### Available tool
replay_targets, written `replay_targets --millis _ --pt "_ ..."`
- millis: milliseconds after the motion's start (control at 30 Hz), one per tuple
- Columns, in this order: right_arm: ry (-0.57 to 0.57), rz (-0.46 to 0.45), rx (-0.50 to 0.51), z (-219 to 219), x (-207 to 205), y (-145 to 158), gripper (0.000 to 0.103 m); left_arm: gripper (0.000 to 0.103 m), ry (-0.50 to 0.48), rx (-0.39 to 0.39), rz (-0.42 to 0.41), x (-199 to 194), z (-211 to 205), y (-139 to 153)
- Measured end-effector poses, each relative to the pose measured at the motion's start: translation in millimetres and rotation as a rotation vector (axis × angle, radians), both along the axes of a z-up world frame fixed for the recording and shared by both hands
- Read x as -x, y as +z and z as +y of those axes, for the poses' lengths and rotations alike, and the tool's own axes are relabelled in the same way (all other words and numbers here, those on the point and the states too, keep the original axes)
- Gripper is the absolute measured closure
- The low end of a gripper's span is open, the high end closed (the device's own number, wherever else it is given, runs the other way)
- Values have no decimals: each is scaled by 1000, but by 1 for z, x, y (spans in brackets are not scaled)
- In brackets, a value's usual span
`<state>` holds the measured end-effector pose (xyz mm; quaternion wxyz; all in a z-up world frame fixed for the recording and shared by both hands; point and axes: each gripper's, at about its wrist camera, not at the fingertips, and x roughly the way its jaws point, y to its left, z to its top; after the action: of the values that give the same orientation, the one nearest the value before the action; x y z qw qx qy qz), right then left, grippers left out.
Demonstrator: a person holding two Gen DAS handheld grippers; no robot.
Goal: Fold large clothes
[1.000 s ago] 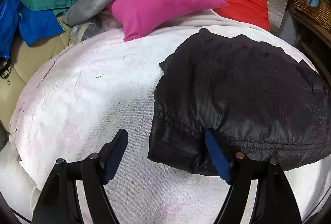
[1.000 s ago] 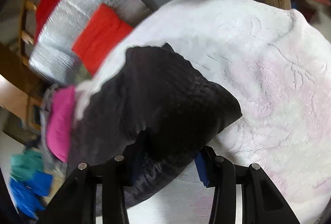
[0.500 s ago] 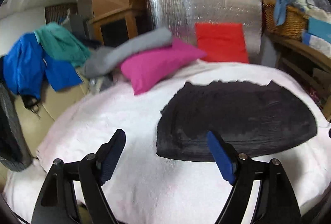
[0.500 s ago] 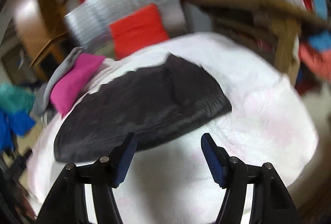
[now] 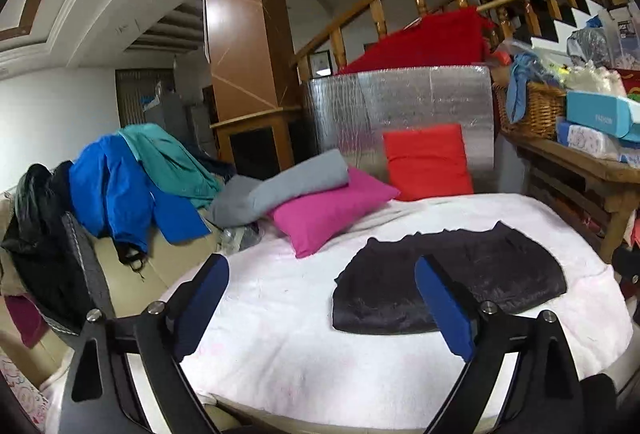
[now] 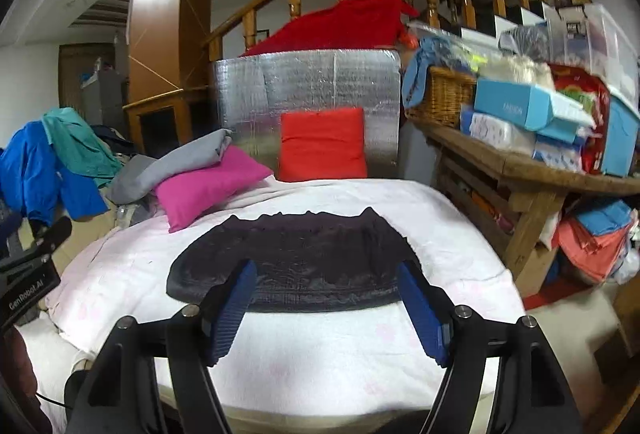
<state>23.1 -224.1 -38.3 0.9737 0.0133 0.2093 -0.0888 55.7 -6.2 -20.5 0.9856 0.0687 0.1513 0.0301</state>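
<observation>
Black and slightly glossy, the folded garment (image 5: 448, 286) lies flat on the white bed cover (image 5: 280, 334) in the left wrist view, a compact rounded bundle well beyond the blue pads (image 5: 204, 306). A second ago that same fabric filled the lower right of this view and reached the right-hand pad; now the left hand-held gripper (image 5: 320, 310) has lifted up and back, its jaws are opening wide, and nothing sits between them. A magenta pillow (image 5: 332, 209) and a grey folded cloth (image 5: 280, 189) lie near the head of the bed, clear of the garment, with blue and teal clothes (image 5: 132, 185) heaped off to the left.

From the right wrist view, the garment (image 6: 296, 258) sits in the middle of the bed (image 6: 320, 362), apart from everything else. A second ago dark fabric was pinched between these pads; now the right hand-held gripper (image 6: 328, 310) is empty, its jaws opening, pulled back to the near edge. The other gripper's body (image 6: 28, 274) shows at the left edge.

Both releases and the retreat suggest this fold is finished; the heap on the left looks like the source of the next piece.
</observation>
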Motion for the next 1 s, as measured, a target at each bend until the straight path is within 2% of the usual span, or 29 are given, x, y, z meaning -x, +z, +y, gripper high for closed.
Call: replay_targets --millis 200,367,1000 --pt "-1 -47 11 17 43 24 27 6 -28 24 -63 42 6 29" --pt "-9 -70 44 30 59 33 27 5 -26 29 -85 60 11 40" --pt "-12 -52 27 37 49 26 27 5 -35 10 -68 67 11 37"
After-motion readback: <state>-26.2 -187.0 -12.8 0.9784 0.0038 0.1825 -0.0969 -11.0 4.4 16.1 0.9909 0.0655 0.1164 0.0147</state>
